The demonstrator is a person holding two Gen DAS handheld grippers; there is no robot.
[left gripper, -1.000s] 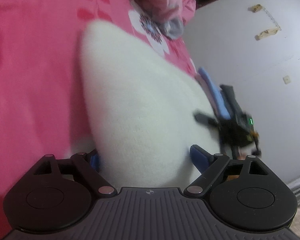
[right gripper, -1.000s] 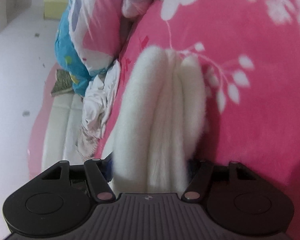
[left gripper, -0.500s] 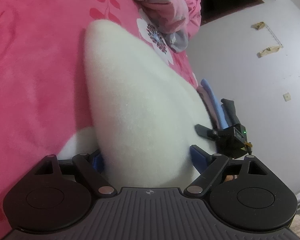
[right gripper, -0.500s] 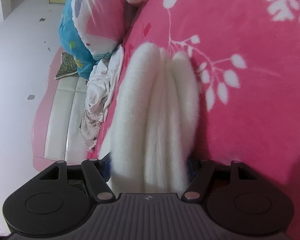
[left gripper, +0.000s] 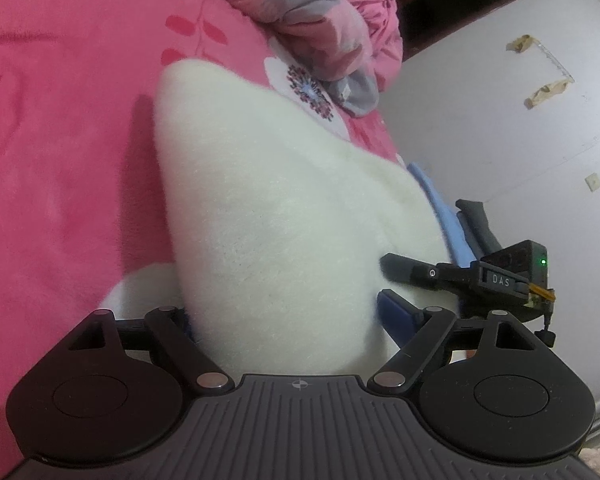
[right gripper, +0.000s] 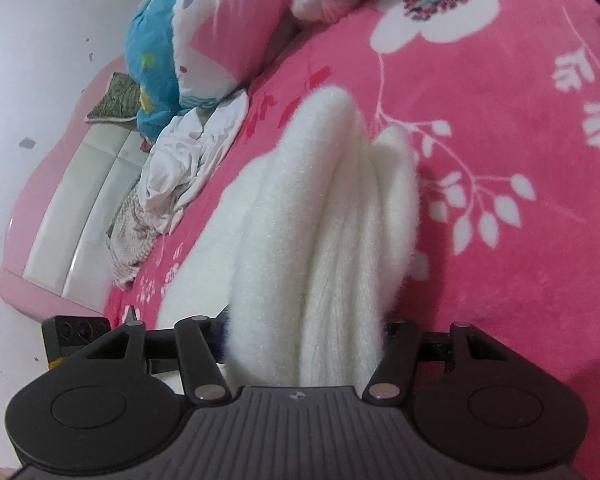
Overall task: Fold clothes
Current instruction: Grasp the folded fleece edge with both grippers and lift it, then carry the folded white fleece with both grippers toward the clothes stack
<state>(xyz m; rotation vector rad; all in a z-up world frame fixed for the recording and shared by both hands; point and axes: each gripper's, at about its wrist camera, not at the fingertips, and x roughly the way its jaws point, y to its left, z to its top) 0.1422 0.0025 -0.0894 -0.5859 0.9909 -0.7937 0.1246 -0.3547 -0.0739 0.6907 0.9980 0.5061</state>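
Left wrist view: the white fleece garment [left gripper: 276, 216] was clamped between the left gripper [left gripper: 288, 320] jaws; likewise the right gripper [right gripper: 304, 332] was closed on its bunched folds.

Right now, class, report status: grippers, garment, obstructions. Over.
Left gripper shut on white fleece garment. Right gripper shut on it too, fabric bunched. Garment above pink bedspread. Crumpled white cloth off to the side.
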